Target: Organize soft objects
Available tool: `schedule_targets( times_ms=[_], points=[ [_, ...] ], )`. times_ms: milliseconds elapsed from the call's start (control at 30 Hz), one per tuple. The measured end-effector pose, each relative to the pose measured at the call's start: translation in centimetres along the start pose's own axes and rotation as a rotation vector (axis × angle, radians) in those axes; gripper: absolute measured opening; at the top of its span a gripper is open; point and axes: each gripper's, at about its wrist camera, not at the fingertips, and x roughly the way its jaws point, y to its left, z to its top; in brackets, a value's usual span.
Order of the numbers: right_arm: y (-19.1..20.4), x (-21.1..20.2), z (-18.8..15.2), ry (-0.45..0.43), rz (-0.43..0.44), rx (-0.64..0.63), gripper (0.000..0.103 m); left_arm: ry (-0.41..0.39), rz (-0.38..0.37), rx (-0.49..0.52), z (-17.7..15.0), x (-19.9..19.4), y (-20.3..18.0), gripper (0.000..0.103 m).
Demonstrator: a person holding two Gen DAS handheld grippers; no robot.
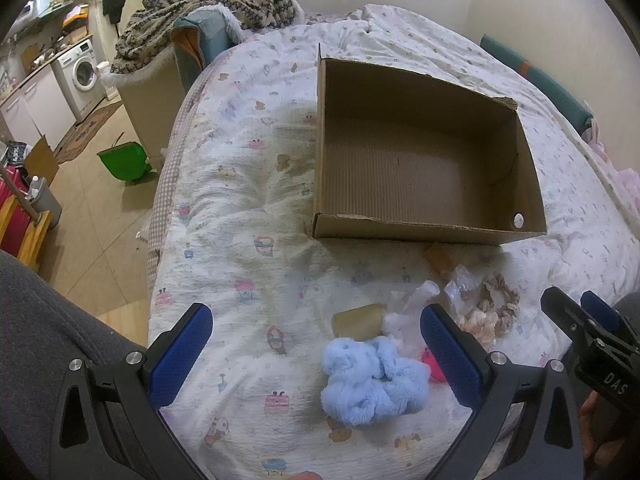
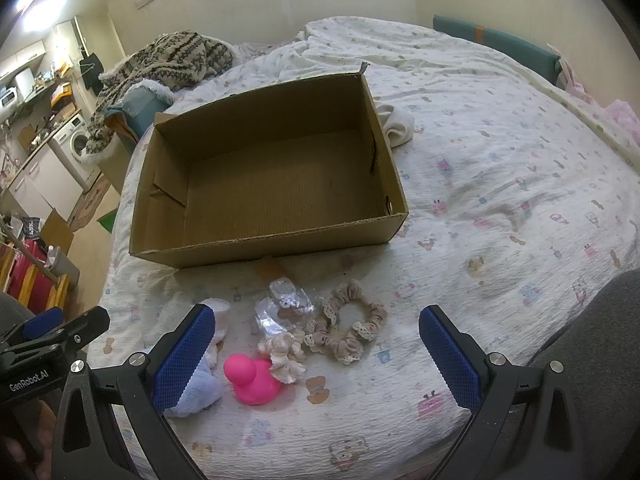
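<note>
An empty cardboard box (image 1: 424, 224) (image 2: 280, 246) rests on the bed. In front of it lies a small pile: a fluffy light-blue soft toy (image 1: 370, 380) (image 2: 198, 390), a pink rubber duck (image 2: 250, 378), a cream scrunchie (image 2: 284, 354), a beige lace-trimmed scrunchie (image 2: 348, 326) (image 1: 500, 300), a clear plastic wrapper (image 2: 282, 308) and a white soft item (image 2: 218, 314). My left gripper (image 1: 316, 354) hangs open above the bed, the blue toy just inside its right finger. My right gripper (image 2: 318, 354) is open over the duck and scrunchies. Neither holds anything.
The bed's patterned quilt (image 2: 500, 184) spreads wide to the right of the box. A rolled white cloth (image 2: 398, 124) lies behind the box. A knitted blanket (image 1: 208, 4) is heaped at the bed's far left. The floor beside the bed holds a green bin (image 1: 126, 160).
</note>
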Motion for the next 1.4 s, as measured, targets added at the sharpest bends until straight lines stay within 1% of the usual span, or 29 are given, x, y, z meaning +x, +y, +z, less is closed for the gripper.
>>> schedule_targets(
  times_ms=[433,600,800,900,967,1033,1100,1133,1167,1200,1300,1400],
  points=[
    [-0.1,0.2,0.3,-0.001,-0.003,0.006,0.103,0.013,-0.002,0.002,0.0,0.3,-0.2,0.103],
    [0.1,-0.2,0.0,-0.001,-0.007,0.009,0.103,0.011,-0.004,0.009,0.0,0.1,-0.4,0.103],
    [0.2,-0.3,-0.1,0.001,-0.006,0.005,0.103,0.017,0.006,0.01,0.0,0.2,-0.4,0.103],
    [0.2,-0.2,-0.1,0.002,-0.007,0.007,0.103,0.028,0.036,0.005,0.2,0.5,-0.2,0.103],
    [0.3,-0.3,-0.1,0.006,-0.007,0.015,0.103,0.065,0.01,-0.014,0.2,1.1,0.3,0.103],
    [0.3,-0.3,0.0,0.009,-0.004,0.024,0.103,0.104,0.021,-0.005,0.2,1.6,0.2,0.103],
    [0.1,-0.1,0.0,0.015,0.002,0.036,0.103,0.149,0.009,0.01,0.0,2.1,-0.1,0.103],
    [0.0,-0.1,0.0,0.019,0.004,0.044,0.103,0.189,-0.021,0.008,-0.1,2.5,-0.3,0.103],
    [-0.2,0.0,0.0,0.023,0.006,0.053,0.103,0.208,-0.035,0.002,-0.3,2.8,-0.3,0.103],
    [-0.3,0.0,0.0,0.026,0.008,0.061,0.103,0.252,-0.057,-0.012,-0.5,3.4,-0.4,0.103],
    [-0.8,0.1,0.1,0.039,0.012,0.087,0.103,0.327,-0.1,-0.045,-1.0,4.7,-0.7,0.103],
    [-1.1,0.3,0.1,0.058,0.018,0.108,0.103,0.351,-0.106,-0.072,-1.0,5.1,-0.5,0.103]
  ],
)
